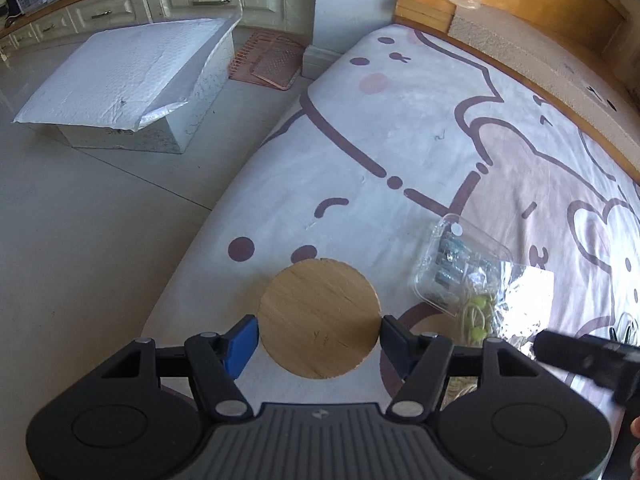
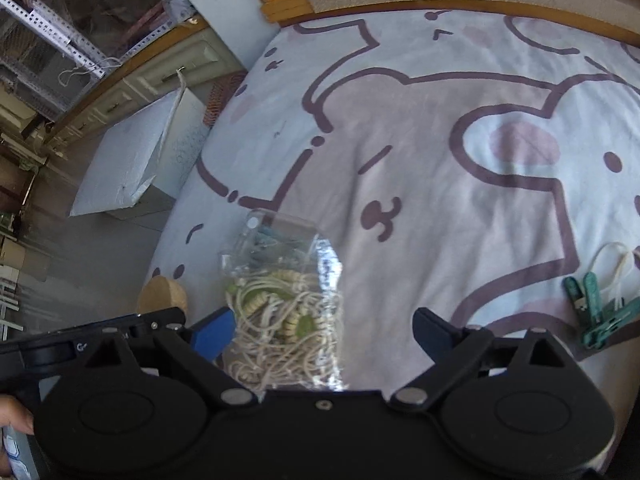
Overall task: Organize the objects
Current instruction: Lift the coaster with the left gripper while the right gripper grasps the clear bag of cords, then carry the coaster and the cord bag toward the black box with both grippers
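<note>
a bed [image 1: 400,128] with a cartoon bear sheet is filling both views. a white box [image 1: 120,80] is sitting on the floor at ten o'clock. the left gripper [image 1: 318,338] is clamping its fingers on a round wooden disc [image 1: 318,320] at six o'clock. the right gripper [image 2: 324,332] is hovering, fingers wide apart, around a clear bag of cord [image 2: 286,312] without pressing it. green clips [image 2: 596,312] are lying at three o'clock. the sorting step seems underway; next likely needs the right fingers closing on the bag. no writing is legible.
</note>
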Demonstrator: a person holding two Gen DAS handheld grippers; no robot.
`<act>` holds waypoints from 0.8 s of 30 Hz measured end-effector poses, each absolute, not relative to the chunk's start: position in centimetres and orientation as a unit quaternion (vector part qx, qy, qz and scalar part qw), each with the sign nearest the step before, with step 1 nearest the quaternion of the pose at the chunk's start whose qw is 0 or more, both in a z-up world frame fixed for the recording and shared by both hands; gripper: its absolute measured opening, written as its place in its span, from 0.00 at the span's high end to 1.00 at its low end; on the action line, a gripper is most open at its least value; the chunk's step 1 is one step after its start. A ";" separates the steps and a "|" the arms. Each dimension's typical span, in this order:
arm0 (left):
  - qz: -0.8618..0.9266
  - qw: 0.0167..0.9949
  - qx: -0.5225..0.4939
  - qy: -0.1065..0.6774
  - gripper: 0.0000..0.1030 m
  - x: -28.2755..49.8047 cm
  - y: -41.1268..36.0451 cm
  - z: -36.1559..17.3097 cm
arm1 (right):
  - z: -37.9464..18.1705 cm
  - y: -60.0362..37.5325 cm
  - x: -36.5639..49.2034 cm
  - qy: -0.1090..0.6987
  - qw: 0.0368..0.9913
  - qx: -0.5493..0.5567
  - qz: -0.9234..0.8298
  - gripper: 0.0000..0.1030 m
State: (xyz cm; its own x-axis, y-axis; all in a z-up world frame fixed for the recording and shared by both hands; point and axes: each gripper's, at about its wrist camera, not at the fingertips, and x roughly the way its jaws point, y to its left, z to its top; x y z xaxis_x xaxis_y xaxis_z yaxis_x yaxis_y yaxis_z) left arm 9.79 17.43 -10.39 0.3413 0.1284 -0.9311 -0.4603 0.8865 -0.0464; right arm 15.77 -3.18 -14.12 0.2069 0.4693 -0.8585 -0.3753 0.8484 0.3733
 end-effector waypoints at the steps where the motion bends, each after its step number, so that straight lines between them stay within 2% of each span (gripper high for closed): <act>1: 0.183 0.805 -0.154 0.542 0.35 9.8 17.5 -10.3 | -14.2 -2.4 15.4 0.566 0.776 0.030 0.277 0.04; 12: 0.198 0.805 -0.162 0.536 0.35 9.3 18.4 -10.1 | -17.1 1.1 15.1 0.575 0.774 -0.006 0.267 0.02; 15: 0.198 0.805 -0.162 0.535 0.35 9.3 18.4 -10.0 | -17.0 0.7 15.3 0.576 0.776 0.000 0.256 0.12; 16: 0.197 0.806 -0.162 0.535 0.35 9.3 18.4 -10.0 | -16.9 0.5 15.4 0.577 0.774 0.008 0.259 0.22; 17: 0.197 0.806 -0.161 0.535 0.35 9.3 18.3 -9.9 | -16.7 0.2 15.5 0.580 0.772 0.012 0.259 0.26; 20: 0.194 0.809 -0.156 0.532 0.35 9.4 17.9 -9.7 | -16.5 -0.5 15.5 0.588 0.767 0.016 0.256 0.33; 24: 0.188 0.815 -0.142 0.530 0.35 9.5 17.1 -9.2 | -15.8 -1.7 15.3 0.586 0.771 0.016 0.250 0.35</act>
State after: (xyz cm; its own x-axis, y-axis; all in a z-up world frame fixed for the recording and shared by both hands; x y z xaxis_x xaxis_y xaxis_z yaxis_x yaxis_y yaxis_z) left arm 9.52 17.10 -9.23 0.3685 0.1549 -0.9166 -0.4564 0.8891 -0.0333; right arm 15.31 -1.72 -15.76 0.1882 0.4037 -0.8953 -0.3660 0.8748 0.3175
